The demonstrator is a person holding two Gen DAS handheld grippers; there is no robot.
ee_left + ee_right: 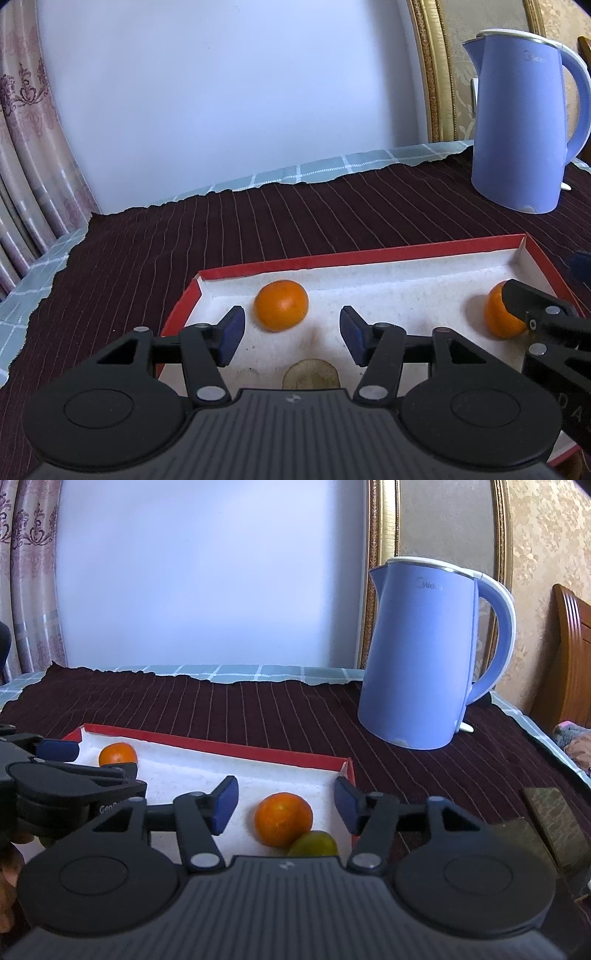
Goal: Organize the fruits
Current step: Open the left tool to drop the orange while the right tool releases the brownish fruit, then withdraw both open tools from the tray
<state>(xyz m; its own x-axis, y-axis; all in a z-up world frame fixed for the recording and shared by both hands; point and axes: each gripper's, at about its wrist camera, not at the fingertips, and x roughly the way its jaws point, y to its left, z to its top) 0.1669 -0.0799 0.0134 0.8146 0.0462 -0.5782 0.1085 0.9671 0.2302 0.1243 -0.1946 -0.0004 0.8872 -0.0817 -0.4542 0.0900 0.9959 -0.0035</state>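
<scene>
Nearest in the left wrist view, the left gripper (291, 334) is held over the near part of a shallow box (369, 254) with red outer walls and a white lining. Its blue pads (232, 334) are spread apart and nothing is pressed between them. An orange fruit (281, 310) is seen lying on the white floor just beyond the fingertips, nearer the left pad, clear of both pads. A brownish round stain (311, 374) is seen on the lining close under the gripper body.

In the right wrist view, the right gripper (285, 805) is likewise held with its jaws parted. A second orange fruit (283, 819) is seen on the box floor between the two pads (224, 805), touched by neither as far as can be told. A greenish-yellow fruit (313, 843) is lodged against its near right side, partly hidden by the gripper body. The box's right corner (347, 770) is found just behind the right pad.

The same second orange fruit (502, 310) is seen at the right of the left wrist view, half covered by a finger of the right gripper (532, 306).

The box is set on a dark maroon ribbed cloth (258, 709), which is laid over a pale green checked cloth (258, 672). Farther back on the right, a blue electric kettle (424, 657) is stood upright on the maroon cloth, well apart from the box. Behind it, a gilt frame (380, 572), a pale wall panel (207, 572) and patterned curtains (29, 572) are seen.
</scene>
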